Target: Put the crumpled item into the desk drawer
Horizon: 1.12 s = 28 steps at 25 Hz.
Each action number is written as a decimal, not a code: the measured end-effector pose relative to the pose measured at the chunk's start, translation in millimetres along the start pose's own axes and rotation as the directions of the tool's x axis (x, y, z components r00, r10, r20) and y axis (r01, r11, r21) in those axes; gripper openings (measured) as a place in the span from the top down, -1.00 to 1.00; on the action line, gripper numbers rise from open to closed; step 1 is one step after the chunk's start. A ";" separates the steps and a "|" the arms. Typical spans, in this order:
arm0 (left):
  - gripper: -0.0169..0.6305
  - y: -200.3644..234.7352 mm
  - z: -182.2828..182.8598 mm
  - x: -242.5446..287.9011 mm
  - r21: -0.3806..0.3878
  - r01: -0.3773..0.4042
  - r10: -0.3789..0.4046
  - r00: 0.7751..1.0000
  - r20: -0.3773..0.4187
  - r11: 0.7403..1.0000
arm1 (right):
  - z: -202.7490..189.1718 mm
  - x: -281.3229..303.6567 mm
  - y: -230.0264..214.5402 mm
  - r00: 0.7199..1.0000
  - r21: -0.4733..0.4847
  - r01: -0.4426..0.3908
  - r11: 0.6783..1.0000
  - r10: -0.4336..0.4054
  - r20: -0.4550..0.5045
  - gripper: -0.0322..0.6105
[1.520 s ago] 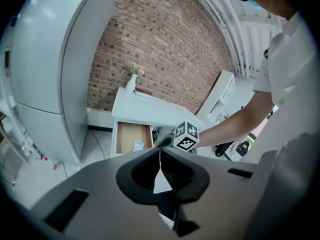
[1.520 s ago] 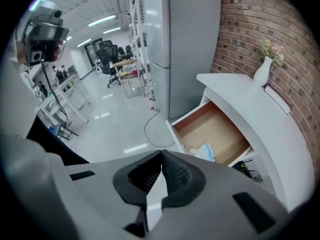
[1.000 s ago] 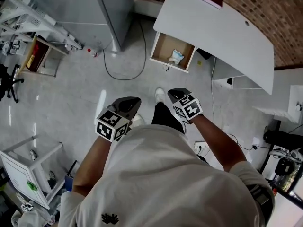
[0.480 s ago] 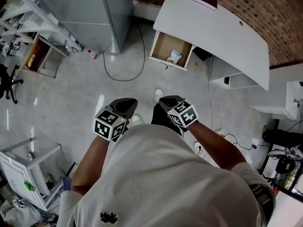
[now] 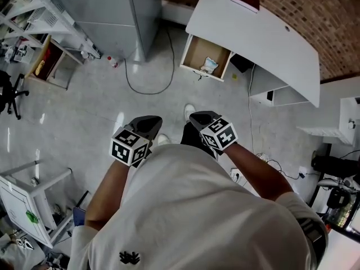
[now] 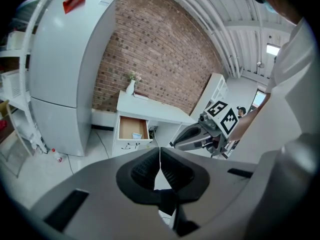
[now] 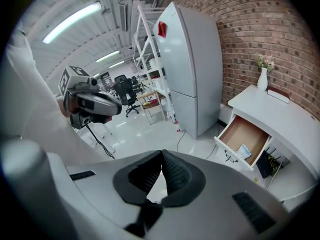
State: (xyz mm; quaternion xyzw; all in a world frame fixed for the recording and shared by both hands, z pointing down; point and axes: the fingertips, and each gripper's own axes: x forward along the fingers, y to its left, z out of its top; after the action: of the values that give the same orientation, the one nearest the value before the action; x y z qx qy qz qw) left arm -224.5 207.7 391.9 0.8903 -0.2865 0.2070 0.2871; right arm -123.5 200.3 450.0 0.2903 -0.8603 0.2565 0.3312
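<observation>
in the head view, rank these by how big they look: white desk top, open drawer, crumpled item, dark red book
1. white desk top, largest by far
2. open drawer
3. dark red book and crumpled item: too close to rank; both look small, and the book lies farther from the camera.

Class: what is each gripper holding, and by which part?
Nothing. Left gripper and right gripper are shut and empty; the crumpled item lies in the open drawer.
</observation>
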 end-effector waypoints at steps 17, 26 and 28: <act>0.87 -12.3 -15.8 -6.5 0.004 0.007 -0.007 1.000 0.001 1.000 | -5.7 -3.1 23.1 1.000 -0.021 -0.016 1.000 0.016 0.013 0.81; 0.87 -18.3 -25.9 -3.1 0.001 0.007 -0.007 1.000 -0.014 1.000 | -12.2 -6.3 26.1 1.000 -0.022 -0.019 1.000 0.020 0.021 0.81; 0.87 -20.5 -26.4 -1.8 0.002 0.010 -0.010 1.000 -0.017 1.000 | -12.8 -8.3 26.1 1.000 -0.023 -0.018 1.000 0.019 0.023 0.81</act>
State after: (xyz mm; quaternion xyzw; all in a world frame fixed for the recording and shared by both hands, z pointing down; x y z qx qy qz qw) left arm -218.3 238.8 402.6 0.8902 -0.2794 0.2136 0.2896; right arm -130.5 229.5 445.9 0.2815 -0.8696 0.2466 0.3221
